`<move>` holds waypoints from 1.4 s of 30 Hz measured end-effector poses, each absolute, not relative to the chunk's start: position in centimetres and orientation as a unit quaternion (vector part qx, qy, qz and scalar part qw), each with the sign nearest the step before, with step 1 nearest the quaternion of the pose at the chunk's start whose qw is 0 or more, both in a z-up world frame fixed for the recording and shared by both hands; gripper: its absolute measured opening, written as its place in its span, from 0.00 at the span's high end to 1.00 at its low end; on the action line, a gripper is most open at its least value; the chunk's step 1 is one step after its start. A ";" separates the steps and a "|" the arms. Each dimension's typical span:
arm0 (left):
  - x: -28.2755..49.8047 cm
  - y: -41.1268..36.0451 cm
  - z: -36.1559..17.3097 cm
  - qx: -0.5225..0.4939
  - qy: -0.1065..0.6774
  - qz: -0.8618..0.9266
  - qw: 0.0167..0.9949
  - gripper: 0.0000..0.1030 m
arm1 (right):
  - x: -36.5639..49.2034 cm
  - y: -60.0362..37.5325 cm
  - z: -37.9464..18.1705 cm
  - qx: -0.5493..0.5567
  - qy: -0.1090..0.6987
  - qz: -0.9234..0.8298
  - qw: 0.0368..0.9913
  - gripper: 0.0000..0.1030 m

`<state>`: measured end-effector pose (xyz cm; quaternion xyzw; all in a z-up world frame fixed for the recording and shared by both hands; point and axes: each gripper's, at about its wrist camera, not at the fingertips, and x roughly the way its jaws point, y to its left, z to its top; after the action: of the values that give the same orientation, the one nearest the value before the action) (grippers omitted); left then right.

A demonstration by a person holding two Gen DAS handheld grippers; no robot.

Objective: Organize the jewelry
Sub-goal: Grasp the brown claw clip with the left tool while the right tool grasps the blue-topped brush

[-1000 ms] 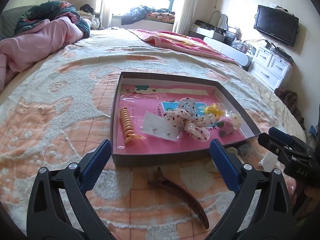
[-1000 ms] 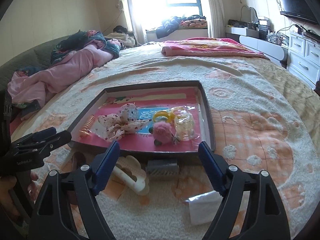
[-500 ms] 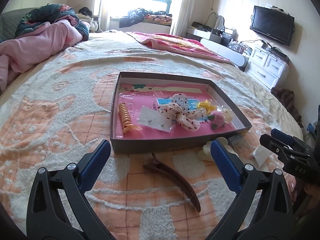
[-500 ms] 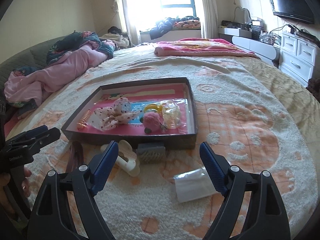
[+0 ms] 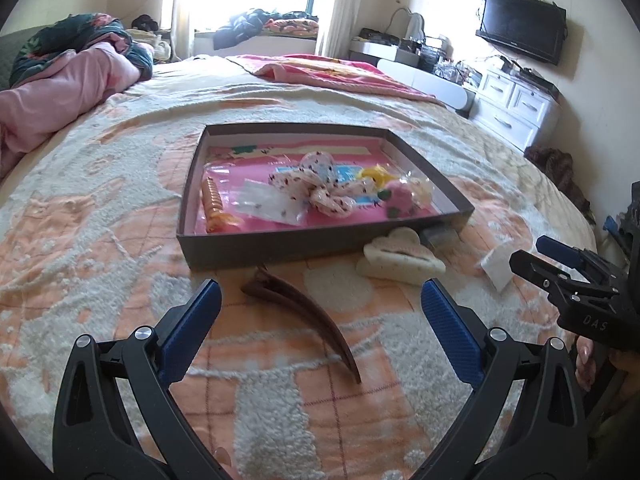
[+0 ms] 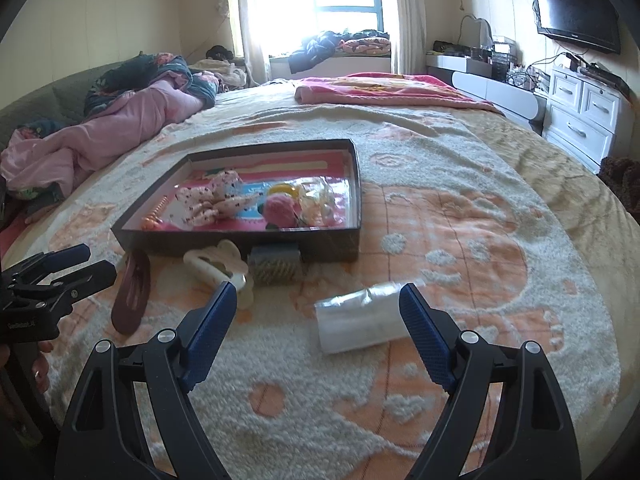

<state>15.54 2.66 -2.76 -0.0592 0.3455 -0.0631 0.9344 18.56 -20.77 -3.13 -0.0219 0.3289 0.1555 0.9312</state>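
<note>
Both grippers hung low over the near edge of the bed [image 5: 100, 184], each tipped downward toward the fuzzy peach-and-cream blanket [image 6: 460, 240], with nothing held in either. The left gripper [image 5: 320, 320] had its blue pads [image 5: 192, 328] spread wide apart, and the brown curved hair clip [image 5: 308, 308] lay on the blanket between them, untouched. The right gripper [image 6: 318, 322] was likewise spread wide, its blue fingertips [image 6: 424, 336] either side of a small clear plastic bag [image 6: 360, 316] that rested flat on the blanket, free of both pads.

The shallow dark box [image 5: 280, 246] sat farther in toward the middle of the bed, its pink floor carrying the jewelry: an orange spiral hair tie [image 5: 214, 204] at the left wall, a spotted fabric bow [image 5: 320, 184] in the middle, a pink pompom [image 5: 398, 200] and a yellow piece [image 5: 376, 174] toward the right wall. Just outside the box's near wall lay a cream claw clip [image 5: 400, 256], and beside it a small grey item [image 6: 274, 266], perhaps a comb, though it was too blurred for me to be sure.

At the right gripper's grip, a few fingers [image 5: 584, 360] of the person's hand showed.
</note>
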 end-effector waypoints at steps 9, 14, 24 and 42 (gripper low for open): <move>15.5 1.7 -4.3 -0.053 0.363 -0.065 0.928 0.11 | 18.1 -21.7 -4.2 -0.014 0.343 0.141 0.928 0.22; 15.8 1.4 -5.5 -0.051 0.373 -0.061 0.924 0.11 | 18.3 -21.4 -4.6 -0.016 0.344 0.141 0.928 0.22; 16.9 1.8 -6.4 -0.067 0.378 -0.048 0.922 0.11 | 21.1 -19.0 -5.0 -0.038 0.346 0.162 0.923 0.28; 18.1 2.5 -7.0 -0.088 0.397 -0.047 0.913 0.79 | 25.2 -16.3 -6.3 -0.036 0.372 0.187 0.909 0.35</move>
<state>18.05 2.54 -7.04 -0.0878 0.3967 -0.0471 0.9125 25.20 -16.28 -6.33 -0.0357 0.3716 0.1870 0.9087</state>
